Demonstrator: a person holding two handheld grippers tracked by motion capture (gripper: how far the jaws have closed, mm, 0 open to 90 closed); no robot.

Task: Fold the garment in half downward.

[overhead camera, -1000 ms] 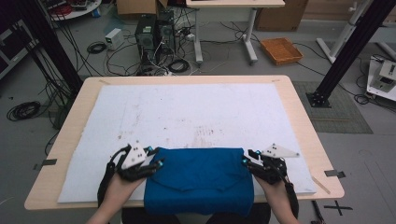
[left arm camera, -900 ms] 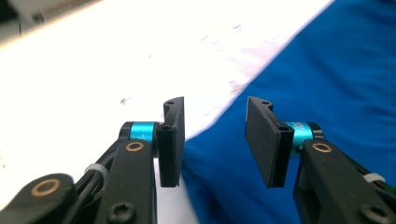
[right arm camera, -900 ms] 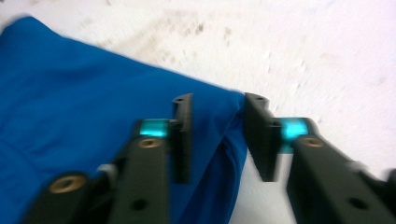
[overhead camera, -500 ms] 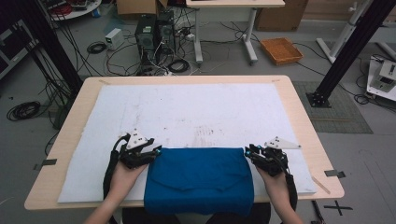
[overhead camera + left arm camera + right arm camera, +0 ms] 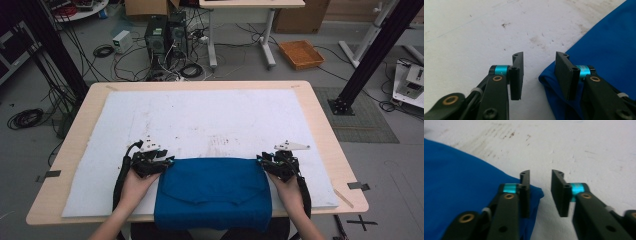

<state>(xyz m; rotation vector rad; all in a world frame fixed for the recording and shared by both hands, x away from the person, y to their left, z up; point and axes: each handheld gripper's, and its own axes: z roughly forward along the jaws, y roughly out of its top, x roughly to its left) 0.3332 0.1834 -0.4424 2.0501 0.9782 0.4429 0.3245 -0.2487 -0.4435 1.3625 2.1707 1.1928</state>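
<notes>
Table (image 5: 320, 107): rectangular, light wood top, rounded corners. White mat (image 5: 210, 117): covers most of top, wood margin bare on all sides; surface stained, brown specks and smudges toward middle. Blue cloth (image 5: 214, 192): folded, flat on mat at near edge, centred, front hem hanging over table edge; curved seam across upper layer. Grey tape strips (image 5: 359, 185): stuck at left and right near edges of table.

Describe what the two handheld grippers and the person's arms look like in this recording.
Both the left gripper and the right gripper are black, with flat rectangular jaw pads, turquoise metal collars, brass-coloured pivot pins and white cable ties. Each carries a pale grey three-cornered plate on top and trails a thick black cable back along the forearm. The forearms are bare, with no sleeves in sight.
</notes>
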